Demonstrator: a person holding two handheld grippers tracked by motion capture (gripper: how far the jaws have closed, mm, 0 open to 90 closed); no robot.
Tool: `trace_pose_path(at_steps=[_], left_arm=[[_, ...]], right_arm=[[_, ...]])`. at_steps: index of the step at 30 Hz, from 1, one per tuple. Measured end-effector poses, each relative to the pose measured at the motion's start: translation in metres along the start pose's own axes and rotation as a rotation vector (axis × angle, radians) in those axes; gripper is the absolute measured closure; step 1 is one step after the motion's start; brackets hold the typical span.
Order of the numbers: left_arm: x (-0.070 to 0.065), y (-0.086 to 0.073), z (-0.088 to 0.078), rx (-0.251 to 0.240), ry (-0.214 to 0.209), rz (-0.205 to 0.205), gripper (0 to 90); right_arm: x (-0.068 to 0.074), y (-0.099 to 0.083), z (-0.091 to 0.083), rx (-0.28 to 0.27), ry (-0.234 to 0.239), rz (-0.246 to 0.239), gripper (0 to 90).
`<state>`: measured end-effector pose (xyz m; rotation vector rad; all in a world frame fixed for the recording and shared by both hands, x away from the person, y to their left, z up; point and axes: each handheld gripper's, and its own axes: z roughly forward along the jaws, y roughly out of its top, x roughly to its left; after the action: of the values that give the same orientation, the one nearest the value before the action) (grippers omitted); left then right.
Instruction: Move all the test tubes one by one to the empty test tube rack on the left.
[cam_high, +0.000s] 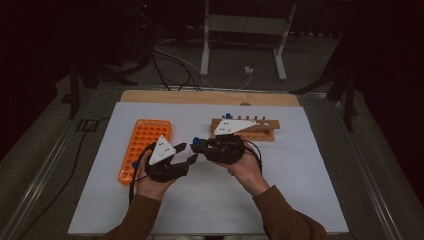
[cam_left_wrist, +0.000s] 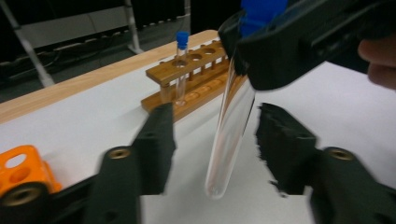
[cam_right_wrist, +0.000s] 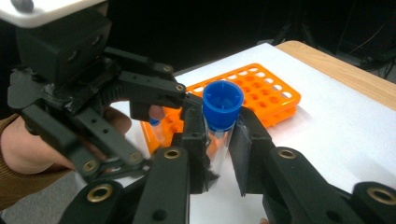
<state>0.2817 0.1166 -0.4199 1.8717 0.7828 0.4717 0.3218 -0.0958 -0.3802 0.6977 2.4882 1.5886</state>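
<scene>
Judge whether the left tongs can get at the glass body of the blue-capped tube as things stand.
Probably yes: the tube hangs from the right tongs, gripped near its cap, its lower body bare between the left tongs, with nothing between.

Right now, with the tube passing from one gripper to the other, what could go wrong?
1. The right gripper holds the glass tube only near its blue cap; the long lower part hangs free and could swing or slip.
2. The left gripper has its jaws on either side of the tube without touching it. If the right one lets go too early, the tube may fall on the table.
</scene>
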Motion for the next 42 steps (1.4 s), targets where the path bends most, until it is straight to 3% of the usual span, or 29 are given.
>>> trace_pose_path(at_steps=[8, 20, 27, 33, 39, 42], left_arm=[[-0.001, 0.000, -0.002, -0.003, -0.019, 0.023, 68.6], [-0.003, -0.001, -0.001, -0.001, -0.030, 0.040, 77.6], [0.002, -0.001, -0.004, -0.001, -0.005, 0.026, 77.8], [0.007, -0.001, -0.009, -0.011, 0.013, 0.011, 77.8], [0.013, -0.001, -0.015, -0.027, 0.033, -0.006, 77.8], [0.016, 0.000, -0.018, -0.032, 0.045, -0.010, 77.8]], right_arm=[[0.003, 0.000, 0.005, 0.016, 0.014, -0.001, 77.3], [0.001, -0.002, 0.007, 0.018, 0.023, 0.001, 75.7], [-0.006, -0.002, 0.000, -0.011, 0.026, 0.040, 48.4], [-0.013, -0.005, -0.009, -0.035, -0.042, 0.048, 28.9], [-0.020, -0.012, -0.011, -0.016, -0.114, 0.042, 18.1], [-0.024, -0.016, -0.011, -0.013, -0.129, 0.048, 15.5]])
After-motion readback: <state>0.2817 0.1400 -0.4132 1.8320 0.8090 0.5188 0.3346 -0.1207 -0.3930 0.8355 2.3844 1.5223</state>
